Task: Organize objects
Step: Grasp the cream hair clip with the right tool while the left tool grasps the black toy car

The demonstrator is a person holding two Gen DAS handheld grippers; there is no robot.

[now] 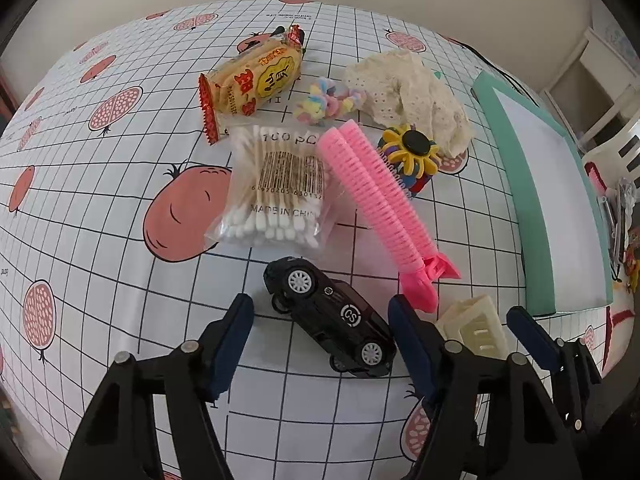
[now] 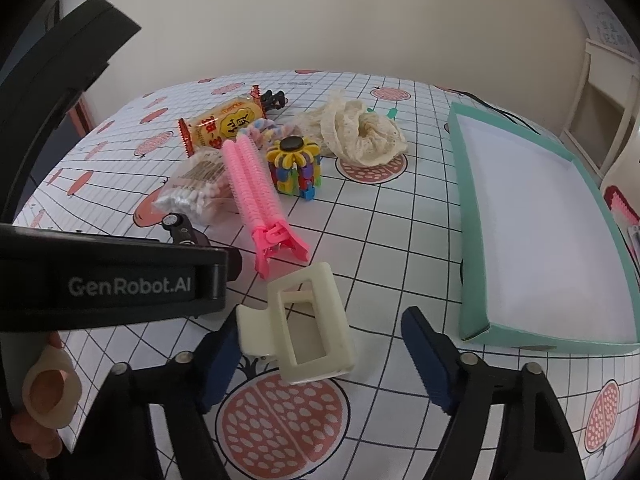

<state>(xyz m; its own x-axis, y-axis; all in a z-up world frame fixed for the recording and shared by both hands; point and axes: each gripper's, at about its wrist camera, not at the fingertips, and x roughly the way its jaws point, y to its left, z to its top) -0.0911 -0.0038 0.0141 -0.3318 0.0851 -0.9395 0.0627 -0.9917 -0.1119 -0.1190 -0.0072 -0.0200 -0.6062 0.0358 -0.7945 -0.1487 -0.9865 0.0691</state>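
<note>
Black toy car [image 1: 332,314] marked "CS", swab bag [image 1: 276,196] "MADE IN CHINA"

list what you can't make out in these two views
- Toy car, right wrist view: mostly hidden behind the left tool's body.
- Cream hair claw, left wrist view: partly behind the right tool.
- Black clip: mostly behind the snack pack in both views.
- Clutter beyond the teal box, left wrist view: cut by the edge, too small to identify.
</note>
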